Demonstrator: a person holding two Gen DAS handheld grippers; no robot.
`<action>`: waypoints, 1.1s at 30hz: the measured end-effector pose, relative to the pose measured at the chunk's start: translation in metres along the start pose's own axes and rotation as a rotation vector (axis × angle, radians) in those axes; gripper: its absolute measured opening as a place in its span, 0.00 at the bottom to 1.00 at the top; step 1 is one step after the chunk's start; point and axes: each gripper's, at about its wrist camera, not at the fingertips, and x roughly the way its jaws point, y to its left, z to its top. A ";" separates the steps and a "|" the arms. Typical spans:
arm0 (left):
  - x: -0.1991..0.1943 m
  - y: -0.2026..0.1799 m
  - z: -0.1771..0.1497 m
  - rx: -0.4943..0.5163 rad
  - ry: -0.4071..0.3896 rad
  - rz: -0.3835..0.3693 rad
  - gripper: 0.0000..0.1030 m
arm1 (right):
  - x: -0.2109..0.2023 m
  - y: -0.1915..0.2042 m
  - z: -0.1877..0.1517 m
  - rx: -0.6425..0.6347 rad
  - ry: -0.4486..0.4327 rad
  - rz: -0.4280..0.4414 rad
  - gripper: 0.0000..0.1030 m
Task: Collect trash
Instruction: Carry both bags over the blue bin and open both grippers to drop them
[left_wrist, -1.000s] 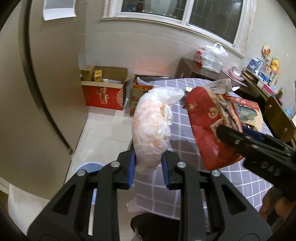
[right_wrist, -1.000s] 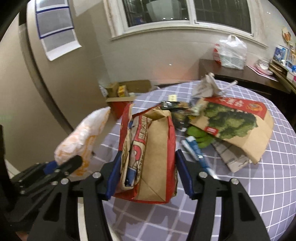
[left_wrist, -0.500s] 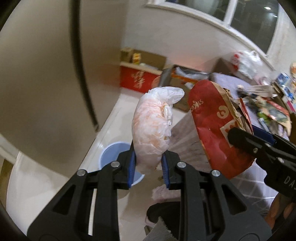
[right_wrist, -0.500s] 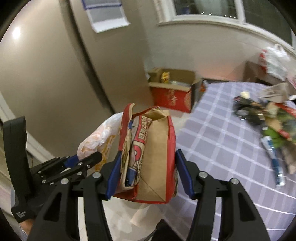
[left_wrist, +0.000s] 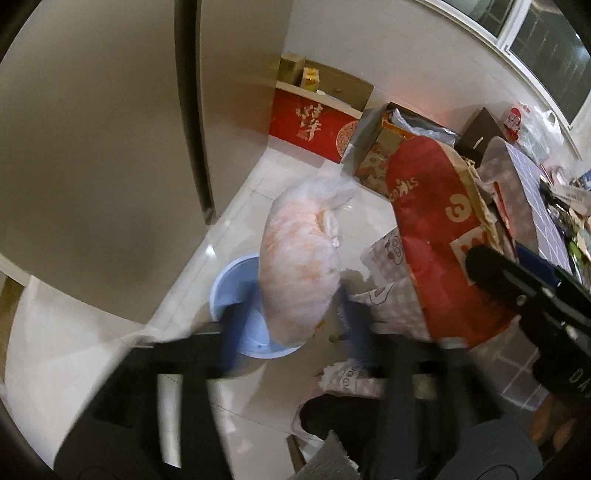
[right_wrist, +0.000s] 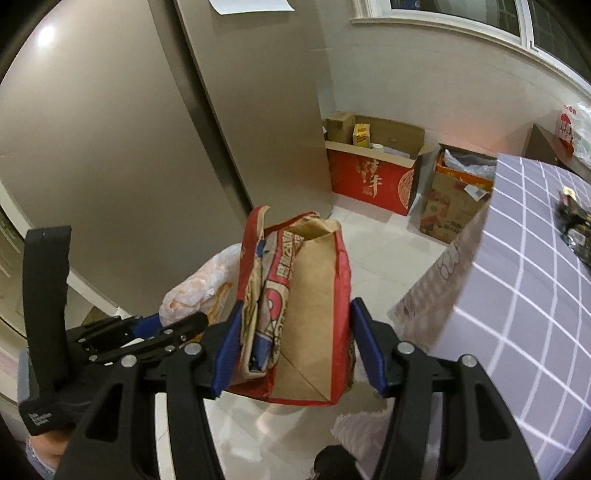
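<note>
A: Floor (left_wrist: 280, 184) lies bare between the tall grey cabinet (left_wrist: 110, 129) and the boxes, in our left wrist view. Our left gripper (left_wrist: 295, 314) is opening its jaws; the white plastic bag (left_wrist: 299, 266) sits between them, above the pale blue bin (left_wrist: 229, 288).

B: In our right wrist view, our right gripper (right_wrist: 295, 343) is clamped on the red paper bag (right_wrist: 306, 302), crumpled wrappers inside. The checked table's (right_wrist: 517, 266) edge is just beside it; the red carton (right_wrist: 373, 177) stands open by the wall.
</note>
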 end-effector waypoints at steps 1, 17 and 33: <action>0.004 0.004 0.001 -0.008 -0.019 0.012 0.70 | 0.006 0.001 0.000 0.002 0.002 0.000 0.55; 0.018 0.044 0.000 -0.066 0.007 0.111 0.70 | 0.057 0.028 -0.004 -0.006 0.059 0.020 0.56; -0.014 0.036 0.014 -0.035 -0.074 0.124 0.70 | 0.034 0.037 0.018 -0.044 -0.062 0.006 0.75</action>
